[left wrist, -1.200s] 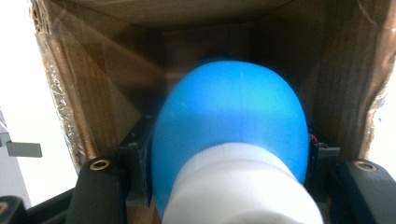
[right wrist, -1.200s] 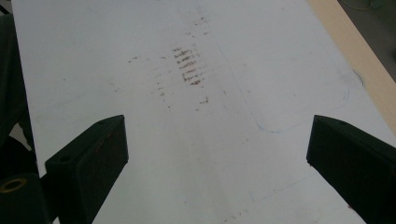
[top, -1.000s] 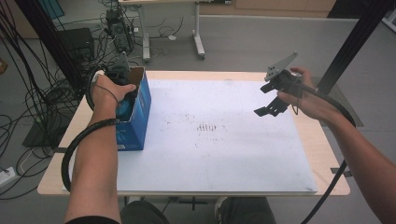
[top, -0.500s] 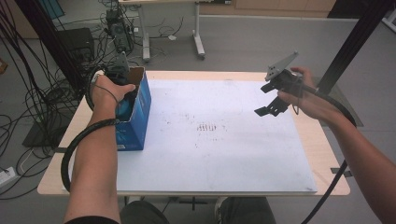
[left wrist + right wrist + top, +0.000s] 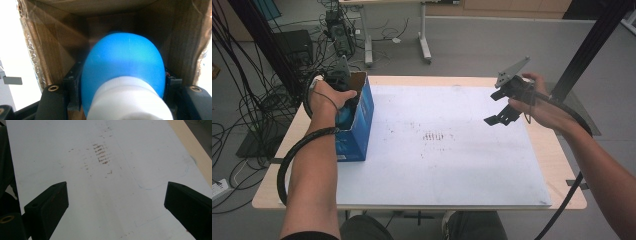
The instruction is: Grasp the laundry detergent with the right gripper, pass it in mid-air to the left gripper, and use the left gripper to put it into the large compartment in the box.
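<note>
— What is the left gripper (image 5: 343, 95) doing?
— It is squeezed on a blue bottle (image 5: 123, 70) with a white cap, deep inside the blue box (image 5: 357, 127) by the table's (image 5: 562, 165) left edge.
— Is the job done?
— Not yet, I think. The right gripper (image 5: 501, 107) waits wide apart and empty. I can't read any words.

Blue bottle (image 5: 122, 72) blurred, perhaps plastic, its base hidden deep in box (image 5: 362, 120)
</note>
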Motion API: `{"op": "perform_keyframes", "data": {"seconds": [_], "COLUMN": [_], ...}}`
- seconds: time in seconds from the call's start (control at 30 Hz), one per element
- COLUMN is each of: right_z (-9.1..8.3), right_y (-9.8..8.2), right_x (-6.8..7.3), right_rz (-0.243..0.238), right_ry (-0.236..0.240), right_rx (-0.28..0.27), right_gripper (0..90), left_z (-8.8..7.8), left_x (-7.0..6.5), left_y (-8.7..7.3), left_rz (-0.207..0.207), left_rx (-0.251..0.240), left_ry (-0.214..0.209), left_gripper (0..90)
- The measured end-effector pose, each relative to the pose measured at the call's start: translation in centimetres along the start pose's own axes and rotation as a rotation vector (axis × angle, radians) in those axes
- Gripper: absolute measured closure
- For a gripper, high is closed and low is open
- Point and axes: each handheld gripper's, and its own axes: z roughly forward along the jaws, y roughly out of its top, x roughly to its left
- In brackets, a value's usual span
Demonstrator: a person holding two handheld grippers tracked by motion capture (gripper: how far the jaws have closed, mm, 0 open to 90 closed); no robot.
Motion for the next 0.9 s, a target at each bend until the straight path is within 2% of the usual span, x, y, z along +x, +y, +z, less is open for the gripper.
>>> {"op": "perform_keyframes", "data": {"seconds": [0.9], "right_z": [-0.19], "right_y": [0.02], "right_x": [0.10], "right_rz": [-0.003], "right_ry": [-0.002], "right_rx": [0.004], "right_gripper": [5.4], "left_z": [0.00], "left_x": [-0.08], "left_y": [-0.13], "left_rz": [0.003], "left_rx": [-0.005], "left_ry": [0.003], "left_gripper": [36.9]}}
